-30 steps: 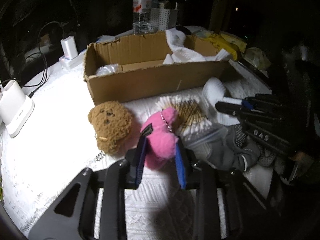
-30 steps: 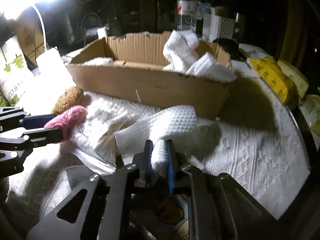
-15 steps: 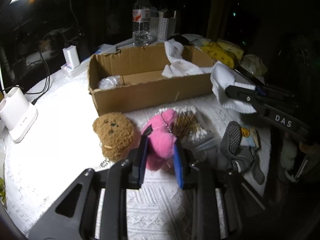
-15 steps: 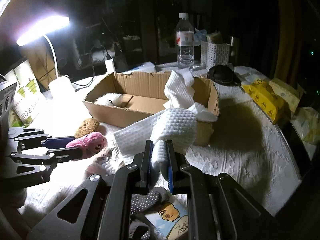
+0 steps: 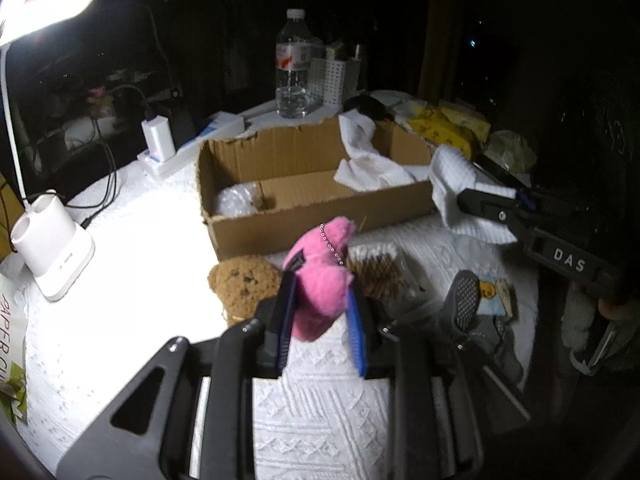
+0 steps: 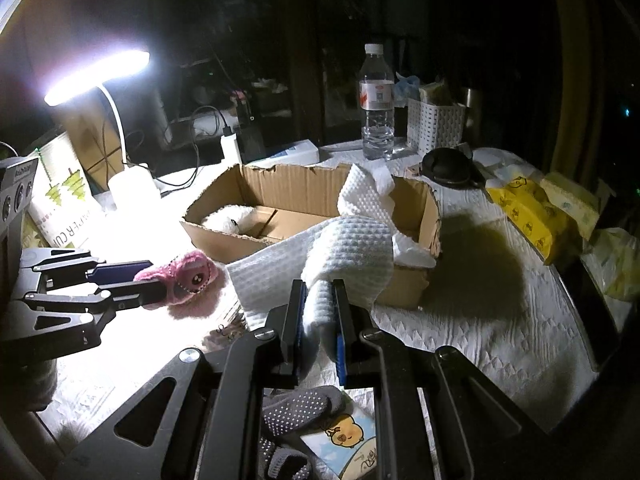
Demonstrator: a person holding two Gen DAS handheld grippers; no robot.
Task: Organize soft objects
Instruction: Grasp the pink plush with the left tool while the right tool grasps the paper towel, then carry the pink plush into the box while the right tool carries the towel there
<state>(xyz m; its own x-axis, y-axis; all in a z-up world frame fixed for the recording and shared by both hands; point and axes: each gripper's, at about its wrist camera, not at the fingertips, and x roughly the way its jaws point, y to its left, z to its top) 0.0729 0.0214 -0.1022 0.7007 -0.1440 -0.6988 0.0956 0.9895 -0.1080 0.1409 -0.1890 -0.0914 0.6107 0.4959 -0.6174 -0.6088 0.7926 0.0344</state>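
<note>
My left gripper (image 5: 320,316) is shut on a pink plush toy (image 5: 322,280) and holds it above the table in front of the open cardboard box (image 5: 320,216). It also shows in the right wrist view (image 6: 184,276). My right gripper (image 6: 318,320) is shut on a white waffle cloth (image 6: 352,252), lifted near the box's (image 6: 430,216) right end; the cloth also shows in the left wrist view (image 5: 460,196). A brown plush bear (image 5: 244,284) lies on the table. Another white cloth (image 5: 368,160) and a white fluffy thing (image 6: 228,218) lie in the box.
Grey grip socks (image 5: 468,308) and a cartoon-print packet (image 6: 344,440) lie at the front right. A bag of cotton swabs (image 5: 376,272), a lamp base (image 5: 52,248), charger (image 5: 158,140), water bottle (image 5: 294,68), white basket (image 6: 436,124) and yellow packs (image 6: 528,216) surround the box.
Both grippers have risen. The pink toy has come up off the table beside the bear. The white cloth has come up and moved toward the box's right end.
</note>
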